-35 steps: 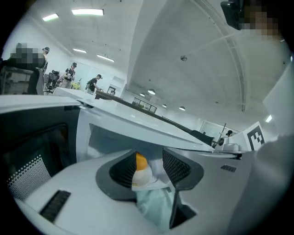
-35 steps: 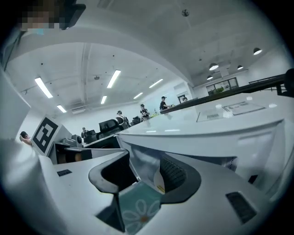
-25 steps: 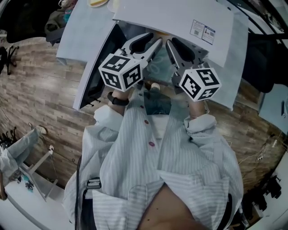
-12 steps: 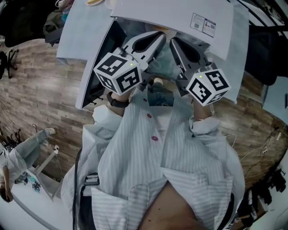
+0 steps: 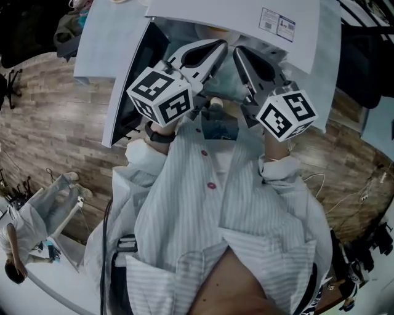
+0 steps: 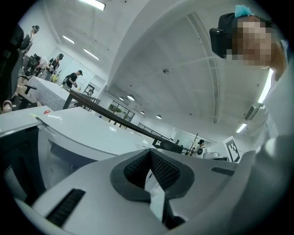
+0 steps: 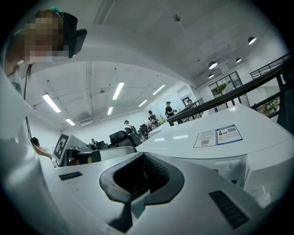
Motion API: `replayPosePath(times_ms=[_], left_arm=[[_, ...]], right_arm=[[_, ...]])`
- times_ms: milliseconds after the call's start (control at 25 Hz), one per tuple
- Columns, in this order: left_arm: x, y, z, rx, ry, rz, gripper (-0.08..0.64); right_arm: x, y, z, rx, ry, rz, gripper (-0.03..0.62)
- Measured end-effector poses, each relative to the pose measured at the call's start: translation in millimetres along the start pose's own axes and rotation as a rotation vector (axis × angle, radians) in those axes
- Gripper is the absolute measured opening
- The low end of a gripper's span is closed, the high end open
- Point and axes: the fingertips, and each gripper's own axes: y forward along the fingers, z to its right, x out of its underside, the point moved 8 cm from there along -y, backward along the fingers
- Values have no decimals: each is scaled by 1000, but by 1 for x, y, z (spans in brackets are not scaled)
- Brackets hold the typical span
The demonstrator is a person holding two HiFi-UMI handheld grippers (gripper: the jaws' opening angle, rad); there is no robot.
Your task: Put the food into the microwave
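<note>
The white microwave (image 5: 234, 15) stands in front of me with its door (image 5: 132, 80) swung open to the left. Both grippers reach side by side into its mouth. Between them shows part of a pale, translucent food container (image 5: 226, 83), mostly hidden by the gripper bodies. My left gripper (image 5: 220, 49) is shut, and in the left gripper view a thin white edge (image 6: 156, 202) sits pinched where its pads meet (image 6: 150, 193). My right gripper (image 5: 239, 54) is shut too, with a pale greenish edge (image 7: 138, 207) between its pads (image 7: 136, 195).
The microwave sits on a white table (image 5: 98, 37) above a wood-plank floor (image 5: 55, 135). Its labelled top (image 7: 216, 137) fills the right gripper view's right side. Desks and several people stand far off in the room. My striped shirt fills the lower head view.
Both grippers' jaws have closed from open to shut around the pale container. The left gripper has lifted a little; the right one has stayed roughly in place.
</note>
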Motion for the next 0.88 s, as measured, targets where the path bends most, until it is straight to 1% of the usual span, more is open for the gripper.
replayPosePath(times_ms=[480,880], left_arm=[[6,-6,1,1,-8,-6,8],[9,-8,0,-1,-20,-15,8]], right_arm=[[3,-5,-3,-7,17,0,32],[8,-4,-4,-16,12,-22,32]])
